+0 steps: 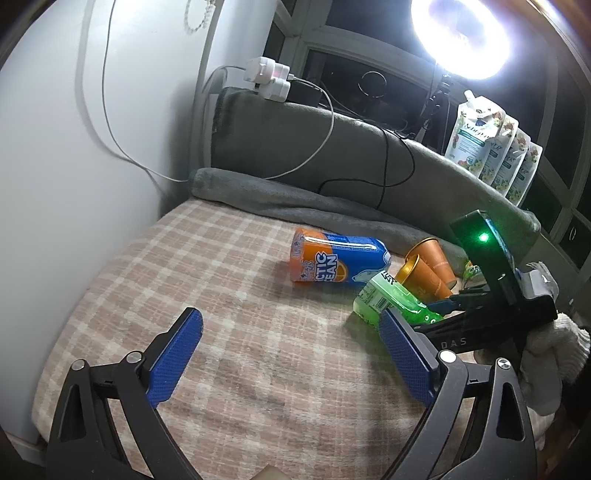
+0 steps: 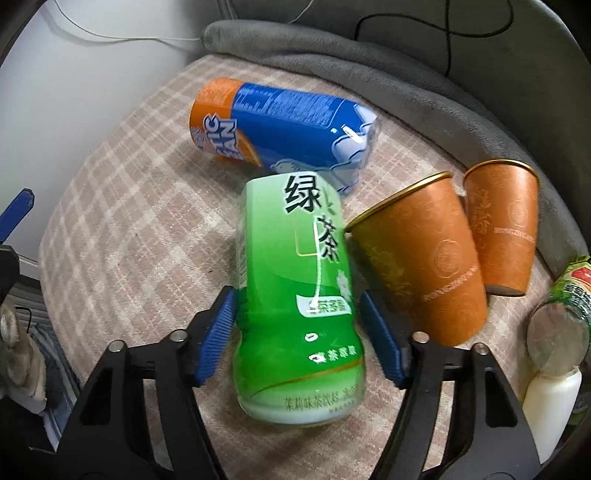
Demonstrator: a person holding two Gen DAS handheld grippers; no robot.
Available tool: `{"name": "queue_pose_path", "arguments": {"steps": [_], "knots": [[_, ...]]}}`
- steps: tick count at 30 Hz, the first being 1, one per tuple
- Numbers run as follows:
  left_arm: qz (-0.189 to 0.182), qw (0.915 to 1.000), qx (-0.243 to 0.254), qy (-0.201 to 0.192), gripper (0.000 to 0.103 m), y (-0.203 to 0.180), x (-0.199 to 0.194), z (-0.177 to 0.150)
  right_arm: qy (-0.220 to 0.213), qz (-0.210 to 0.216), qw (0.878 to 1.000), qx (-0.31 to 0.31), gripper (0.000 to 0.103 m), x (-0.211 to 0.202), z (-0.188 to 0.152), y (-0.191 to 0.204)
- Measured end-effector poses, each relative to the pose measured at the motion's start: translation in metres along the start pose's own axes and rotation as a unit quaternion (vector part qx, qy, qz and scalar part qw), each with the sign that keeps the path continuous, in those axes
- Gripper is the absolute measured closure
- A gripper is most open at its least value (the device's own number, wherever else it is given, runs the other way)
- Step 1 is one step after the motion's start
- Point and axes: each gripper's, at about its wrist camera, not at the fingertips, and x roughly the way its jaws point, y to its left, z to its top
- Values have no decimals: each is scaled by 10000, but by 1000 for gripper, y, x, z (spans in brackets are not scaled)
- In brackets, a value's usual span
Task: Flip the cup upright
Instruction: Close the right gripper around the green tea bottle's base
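Observation:
A green tea cup [image 2: 295, 295] lies on its side on the checked cloth [image 2: 129, 221]. My right gripper [image 2: 299, 332] is open, its blue pads on either side of the cup's lower body; the left pad seems to touch it, the right stands just off. In the left wrist view the same cup [image 1: 391, 299] lies at the right with the right gripper around it. My left gripper [image 1: 291, 350] is open and empty above bare cloth. A blue and orange cup [image 2: 280, 129] lies on its side just beyond the green one.
Two orange paper cups [image 2: 424, 258] [image 2: 502, 229] lie on their sides to the right. A green bottle and a white bottle [image 2: 554, 402] stand at the far right. A grey rolled blanket [image 1: 295, 199] rims the back. Cables hang over it. A ring lamp [image 1: 461, 33] glares above.

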Motion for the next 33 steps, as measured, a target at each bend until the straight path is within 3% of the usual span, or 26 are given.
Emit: {"name": "queue_pose_path", "arguments": {"steps": [8, 19, 27, 33], "knots": [[13, 10000, 25, 9, 9, 0, 0, 1, -136, 166, 9995, 212, 38, -11, -6, 0], [-205, 9996, 66, 171, 10, -10, 0, -3, -252, 1062, 9856, 1295, 38, -46, -65, -12], [-587, 9968, 67, 529, 13, -23, 7, -9, -57, 1288, 9693, 2093, 38, -31, -95, -25], [-951, 9914, -47, 899, 13, -31, 15, -12, -72, 1353, 9641, 2283, 38, -27, -100, -30]]}}
